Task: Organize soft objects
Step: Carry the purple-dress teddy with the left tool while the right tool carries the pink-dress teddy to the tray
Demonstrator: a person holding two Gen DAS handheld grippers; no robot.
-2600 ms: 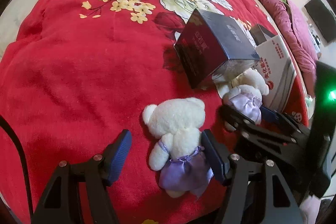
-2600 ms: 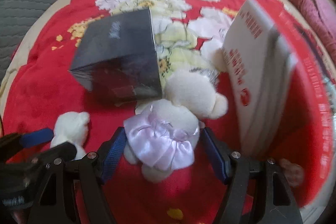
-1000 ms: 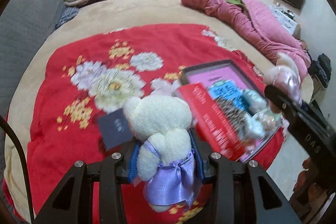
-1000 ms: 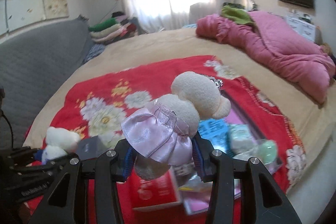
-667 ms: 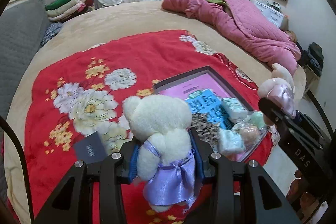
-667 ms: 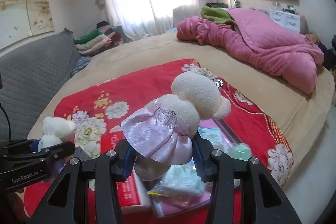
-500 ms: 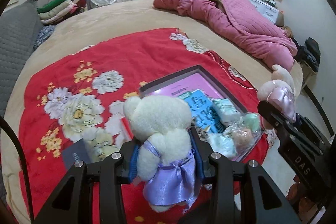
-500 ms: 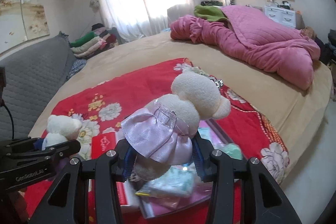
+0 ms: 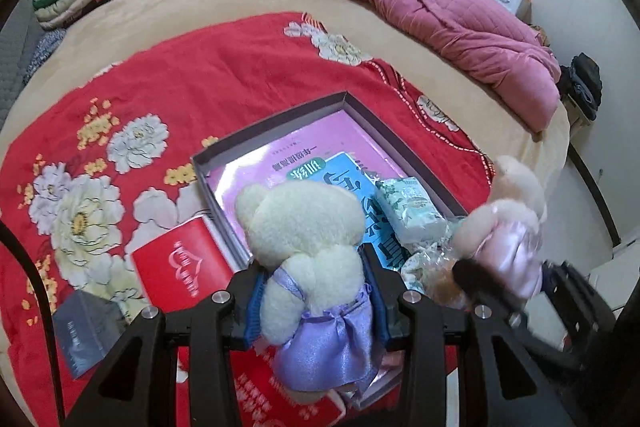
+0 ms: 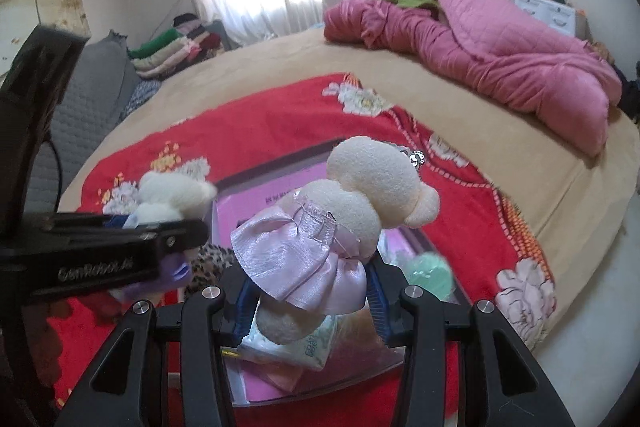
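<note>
My left gripper (image 9: 316,301) is shut on a white teddy bear in a purple dress (image 9: 308,259) and holds it above a shallow grey box (image 9: 276,125) on the red flowered blanket (image 9: 240,67). My right gripper (image 10: 308,301) is shut on a cream teddy bear in a pink dress (image 10: 340,211), also held over the box (image 10: 280,165). The right gripper and its pink bear (image 9: 504,223) show at the right of the left wrist view. The left gripper and its bear (image 10: 168,197) show at the left of the right wrist view.
The box holds a pink book (image 9: 296,143), a blue book (image 9: 340,167), tissue packs (image 9: 412,211) and other small soft items. A red box lid (image 9: 180,263) and a dark box (image 9: 86,327) lie left of it. A pink quilt (image 9: 440,11) lies far right.
Both grippers closed on the bears on the blanket, lifted them, and have carried them over the open box. In the last half second both have come lower and closer to the box.
</note>
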